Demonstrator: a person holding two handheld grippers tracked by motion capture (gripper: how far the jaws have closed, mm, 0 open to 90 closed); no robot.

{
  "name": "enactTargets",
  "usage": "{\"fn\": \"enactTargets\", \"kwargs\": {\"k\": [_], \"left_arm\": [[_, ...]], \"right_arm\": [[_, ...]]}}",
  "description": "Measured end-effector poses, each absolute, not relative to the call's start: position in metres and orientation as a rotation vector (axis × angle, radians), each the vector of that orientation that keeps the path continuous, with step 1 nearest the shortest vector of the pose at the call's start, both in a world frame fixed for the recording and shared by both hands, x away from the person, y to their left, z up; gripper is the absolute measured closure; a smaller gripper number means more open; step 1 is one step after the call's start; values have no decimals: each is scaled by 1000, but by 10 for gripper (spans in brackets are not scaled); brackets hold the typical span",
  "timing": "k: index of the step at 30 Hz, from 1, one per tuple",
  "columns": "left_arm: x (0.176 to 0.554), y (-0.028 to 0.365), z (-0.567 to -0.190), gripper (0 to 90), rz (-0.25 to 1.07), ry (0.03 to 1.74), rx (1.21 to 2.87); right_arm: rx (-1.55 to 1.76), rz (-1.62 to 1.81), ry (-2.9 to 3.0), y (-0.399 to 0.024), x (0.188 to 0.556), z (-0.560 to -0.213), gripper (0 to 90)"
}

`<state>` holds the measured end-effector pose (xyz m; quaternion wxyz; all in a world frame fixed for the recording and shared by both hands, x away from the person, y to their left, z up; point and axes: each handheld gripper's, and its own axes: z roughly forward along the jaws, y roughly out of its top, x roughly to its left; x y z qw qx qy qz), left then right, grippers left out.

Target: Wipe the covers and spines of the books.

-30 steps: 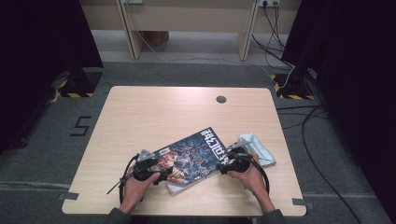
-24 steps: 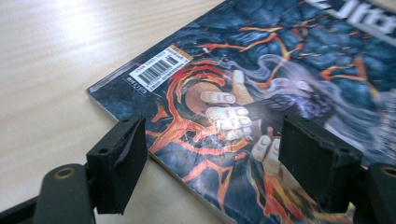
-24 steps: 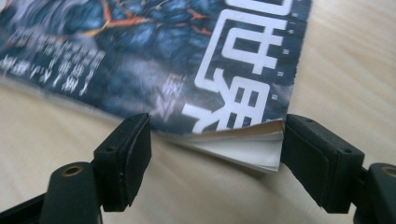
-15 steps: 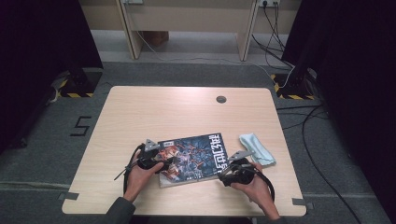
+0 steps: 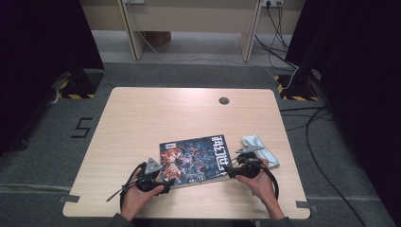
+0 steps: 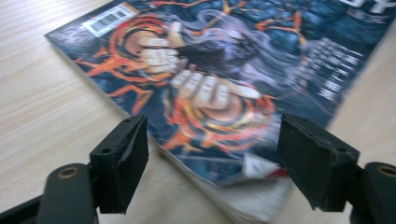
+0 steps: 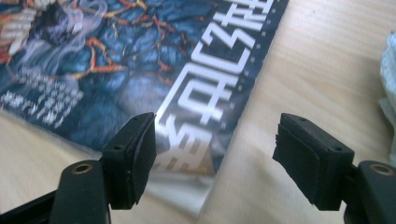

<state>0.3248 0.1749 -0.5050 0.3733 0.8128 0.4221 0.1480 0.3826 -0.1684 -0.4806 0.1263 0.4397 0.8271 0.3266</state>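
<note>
While both tongs, left [image 5: 163,182] and right [image 5: 230,171], stand wide and hold nothing, the glossy, flat magazine [image 5: 195,159], blue with orange flames, lies between them on the pale wood-grain desk [image 5: 156,118], near a crumpled cloth [image 5: 263,148].

In the left gripper view the magazine [image 6: 224,79] runs off the top and right edges of the frame, and its near corner at lower centre is smeared by blur. In the right gripper view, a pale cloth [image 7: 388,88] is cut off by the right edge. In the high view, the magazine's print is too small to read.
</note>
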Motion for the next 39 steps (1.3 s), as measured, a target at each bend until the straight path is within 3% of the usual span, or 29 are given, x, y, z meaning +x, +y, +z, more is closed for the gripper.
{"fn": "enactTargets", "kwargs": {"k": [8,21,24,35,39], "left_arm": [[328,180,-510,261,338,1077,2094],[355,205,-509,259,456,1160,2073],[364,210,-509,259,486,1170,2071],[409,212,-503,270,600,1238,2100],[405,208,-499,333,583,1237,2092]], "right_arm": [[1268,907,2485,-153,392,-491,314],[1231,875,2582,-142,360,-490,295],[1213,905,2623,-141,351,-488,328],[1186,951,2518,-150,355,-478,323],[1167,938,2515,-152,357,-478,330]]}}
